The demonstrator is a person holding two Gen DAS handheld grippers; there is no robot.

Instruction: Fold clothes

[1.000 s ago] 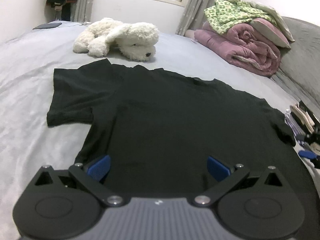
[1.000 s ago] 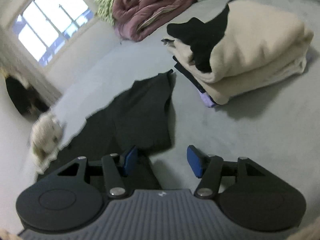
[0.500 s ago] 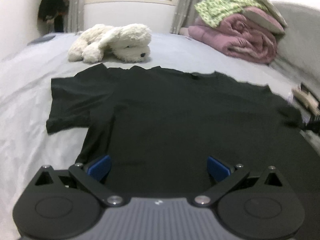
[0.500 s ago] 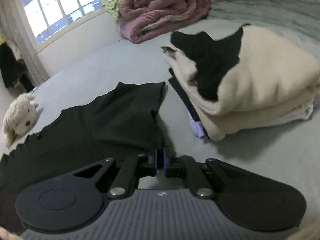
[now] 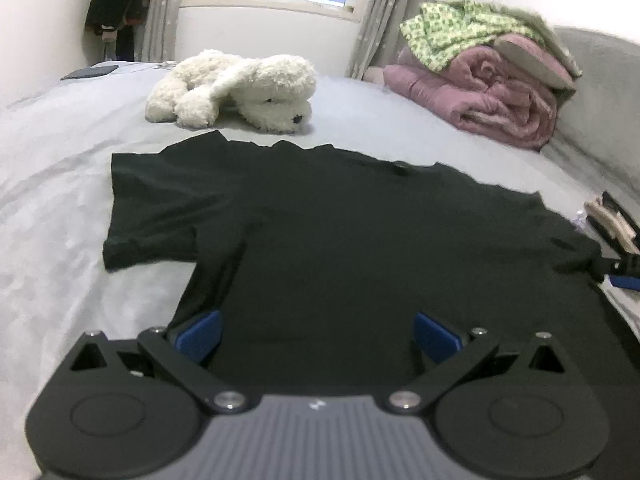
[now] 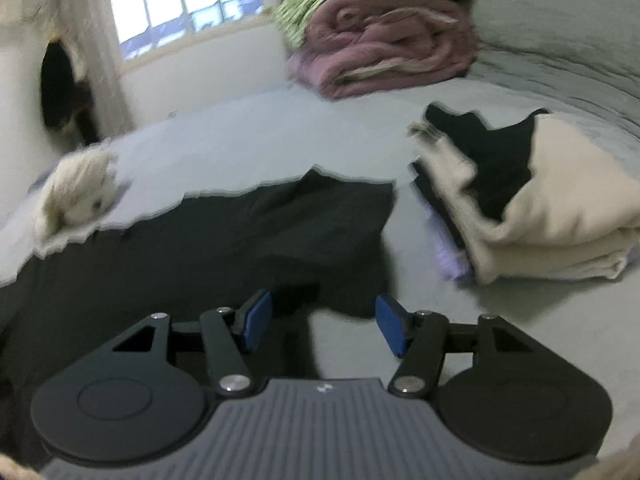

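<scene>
A black T-shirt lies flat on the grey bed, collar toward the window and both sleeves spread. My left gripper hovers open over the shirt's lower body, nothing between its blue pads. My right gripper is at the right sleeve. Its jaws are opening, and the sleeve's hem edge lies between the pads without being pressed. In the left wrist view the right gripper shows at the far right edge, beside that sleeve.
A white plush dog lies beyond the collar. A rolled pink quilt under a green patterned blanket sits at the back right. A folded cream and black clothes stack stands right of the sleeve. A dark flat device lies far left.
The right gripper shut at the sleeve's hem half a second ago and has opened again, rolling and shifting a little. The left gripper has stayed open and barely moved.
</scene>
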